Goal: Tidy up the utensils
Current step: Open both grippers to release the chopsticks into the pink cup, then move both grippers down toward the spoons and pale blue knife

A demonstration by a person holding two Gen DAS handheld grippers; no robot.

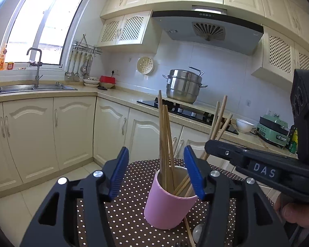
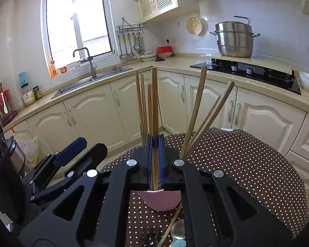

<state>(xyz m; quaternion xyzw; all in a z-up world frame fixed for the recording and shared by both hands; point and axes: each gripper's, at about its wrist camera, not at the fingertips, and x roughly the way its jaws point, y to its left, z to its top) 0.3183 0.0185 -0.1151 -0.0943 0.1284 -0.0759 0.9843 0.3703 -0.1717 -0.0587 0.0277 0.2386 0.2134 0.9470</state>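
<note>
Bright window [image 1: 45, 20] glare, fisheye-warped edges

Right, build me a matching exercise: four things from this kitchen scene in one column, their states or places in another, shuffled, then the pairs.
1. left gripper
2. right gripper
3. pink cup
4. steel pot

A. on the stove
B. shut on a chopstick
C. open, nothing held
D. on the dotted tablecloth, holding chopsticks

Pairs: 1-C, 2-B, 3-D, 4-A

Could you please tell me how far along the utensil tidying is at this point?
Done: several chopsticks already stand in the pink cup. In hand: the right claw is shut on one chopstick over the cup; the left claw is open. Left: a spoon and one loose chopstick on the dotted tablecloth.
</note>
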